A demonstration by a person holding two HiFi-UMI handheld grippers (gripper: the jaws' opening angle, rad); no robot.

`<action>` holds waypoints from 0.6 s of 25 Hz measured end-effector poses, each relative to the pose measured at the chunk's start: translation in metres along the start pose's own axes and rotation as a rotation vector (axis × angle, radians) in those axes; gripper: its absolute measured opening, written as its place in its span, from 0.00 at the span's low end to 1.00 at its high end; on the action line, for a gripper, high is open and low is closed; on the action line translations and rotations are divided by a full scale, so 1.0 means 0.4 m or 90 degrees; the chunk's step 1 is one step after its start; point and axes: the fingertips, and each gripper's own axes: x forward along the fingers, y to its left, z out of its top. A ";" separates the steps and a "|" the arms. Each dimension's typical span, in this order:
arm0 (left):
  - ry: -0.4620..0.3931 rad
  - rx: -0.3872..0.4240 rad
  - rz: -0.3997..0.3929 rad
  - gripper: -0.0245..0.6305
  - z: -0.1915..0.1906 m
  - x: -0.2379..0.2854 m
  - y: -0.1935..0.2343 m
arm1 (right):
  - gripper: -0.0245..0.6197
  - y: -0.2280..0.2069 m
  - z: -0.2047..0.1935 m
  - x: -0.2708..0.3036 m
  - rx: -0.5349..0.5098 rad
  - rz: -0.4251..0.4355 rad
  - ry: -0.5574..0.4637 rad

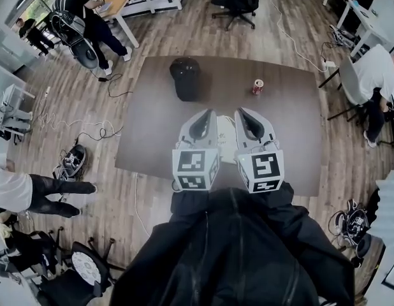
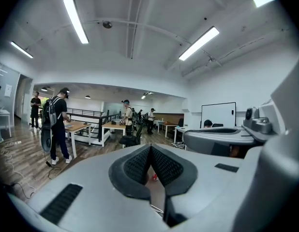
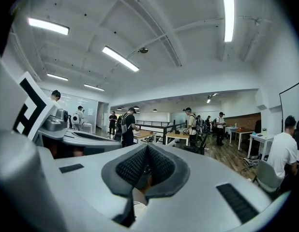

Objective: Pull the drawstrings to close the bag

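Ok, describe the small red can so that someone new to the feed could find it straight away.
Start at the large dark brown table in the middle of the head view. On its far half, to the right of the bulky black bag, the small red can stands alone. It is the only red thing on the table and much smaller than the bag.

Long ceiling tubes [image 2: 76,19] give even, cool white light, and they glare to pure white in both gripper views. In the head view the room looks dimmer and muted. The dark table [image 1: 159,113] shows a dull sheen and only soft shadows. Beyond the table's far left corner a window [image 1: 36,6] burns bright. All views bend strongly toward the edges, with black corners. The left gripper [image 2: 150,148], close to its lens, is slightly soft, and distant people look hazy.
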 end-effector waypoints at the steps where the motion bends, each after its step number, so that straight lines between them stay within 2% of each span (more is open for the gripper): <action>1: -0.001 0.001 0.002 0.09 0.001 -0.006 0.010 | 0.07 0.010 0.002 0.005 0.000 0.002 -0.002; 15: 0.007 0.003 0.003 0.09 -0.006 -0.007 0.021 | 0.07 0.017 0.003 0.005 -0.007 -0.001 -0.005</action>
